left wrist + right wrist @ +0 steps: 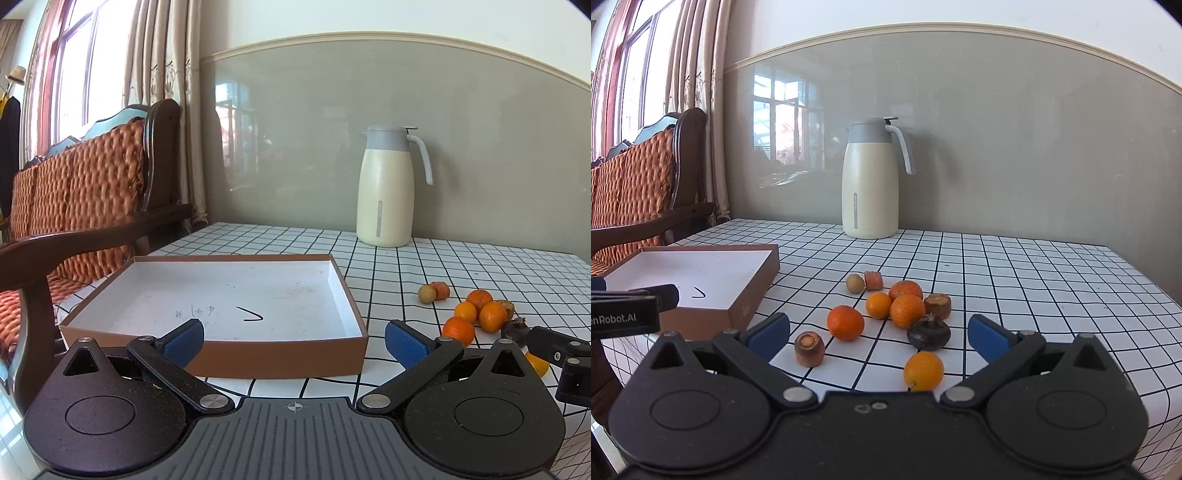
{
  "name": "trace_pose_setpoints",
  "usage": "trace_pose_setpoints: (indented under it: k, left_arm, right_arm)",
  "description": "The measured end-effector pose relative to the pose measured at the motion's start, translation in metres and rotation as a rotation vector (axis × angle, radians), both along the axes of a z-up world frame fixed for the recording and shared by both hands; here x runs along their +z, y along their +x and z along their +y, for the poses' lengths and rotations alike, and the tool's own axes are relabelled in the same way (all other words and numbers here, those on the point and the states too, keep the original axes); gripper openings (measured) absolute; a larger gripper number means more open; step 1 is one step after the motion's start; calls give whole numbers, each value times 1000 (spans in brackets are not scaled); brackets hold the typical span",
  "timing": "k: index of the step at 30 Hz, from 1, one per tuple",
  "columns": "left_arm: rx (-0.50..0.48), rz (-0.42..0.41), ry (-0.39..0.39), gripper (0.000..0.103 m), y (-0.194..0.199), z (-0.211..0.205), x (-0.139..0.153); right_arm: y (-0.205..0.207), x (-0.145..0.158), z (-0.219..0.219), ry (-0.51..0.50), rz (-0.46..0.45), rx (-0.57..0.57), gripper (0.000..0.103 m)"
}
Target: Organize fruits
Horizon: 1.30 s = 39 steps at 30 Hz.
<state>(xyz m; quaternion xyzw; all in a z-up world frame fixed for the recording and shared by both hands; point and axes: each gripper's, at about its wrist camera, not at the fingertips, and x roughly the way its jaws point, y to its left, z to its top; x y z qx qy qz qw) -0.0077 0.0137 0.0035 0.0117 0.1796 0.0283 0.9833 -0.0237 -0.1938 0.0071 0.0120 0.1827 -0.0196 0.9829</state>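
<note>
Nearest the table's front edge we log our right gripper (878, 334), fingers spread and empty, with a yellow-orange citrus (923, 370) between them. Beyond: carrot stub (809, 348), mangosteen (929, 332), clustered mandarins (907, 311), then a longan (855, 283). Toward the left edge, our left gripper (294, 339), likewise spread, faces the empty brown box (258, 360). Farthest, a cream thermos jug (870, 179) at the back edge.

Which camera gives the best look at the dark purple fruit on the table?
The right wrist view. There the dark purple fruit lies whole and unblocked, close ahead of the open right gripper. In the left wrist view it sits small near the right edge, partly hidden behind the other gripper's finger.
</note>
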Motion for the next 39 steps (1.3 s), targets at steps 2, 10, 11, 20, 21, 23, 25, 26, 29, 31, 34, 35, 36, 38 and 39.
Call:
trace_pose_setpoints:
  k: [2, 10, 11, 20, 21, 23, 25, 26, 29, 31, 34, 35, 36, 38, 39]
  left_arm:
    - [-2, 1, 2, 103, 1, 0, 0]
    - [-5, 2, 11, 103, 0, -2, -1]
    - [-5, 2, 11, 103, 0, -2, -1]
    - [-9, 1, 12, 103, 1, -2, -2]
    - [-11, 2, 13, 103, 1, -2, -2]
    - [-14, 3, 15, 103, 1, -4, -3]
    - [-17, 4, 16, 103, 1, -5, -3]
    - [-19, 5, 16, 103, 1, -4, -3]
    - [-21, 6, 21, 103, 1, -6, -4]
    - [-21, 4, 22, 103, 0, -6, -3]
    - [-21, 2, 21, 103, -1, -6, -3]
    - [-21, 2, 21, 103, -1, -6, -3]
    - [-20, 1, 22, 103, -1, -6, -3]
    - [-20, 1, 22, 103, -1, -6, -2]
    - [-22, 0, 21, 103, -1, -6, -2]
  right_arm:
    - [0, 0, 0, 0, 0, 0, 97]
    - [0, 0, -1, 3, 4, 1, 97]
    - [0, 0, -1, 3, 5, 1, 97]
    - [-1, 0, 0, 1, 5, 0, 97]
    - [-1, 0, 0, 2, 5, 0, 97]
    - [-1, 0, 0, 5, 6, 0, 97]
    - [-1, 0, -1, 7, 7, -1, 97]
    - [-1, 0, -1, 8, 7, -1, 97]
    - [-1, 0, -3, 16, 8, -2, 97]
    - [-1, 0, -3, 21, 7, -3, 97]
    - [-1, 0, -4, 24, 6, -2, 97]
    - [-1, 0, -4, 24, 6, -1, 97]
    - [-1, 0, -4, 23, 6, -1, 97]
    - [-1, 0, -4, 24, 7, 0, 97]
    - [-1, 0, -4, 25, 6, 1, 97]
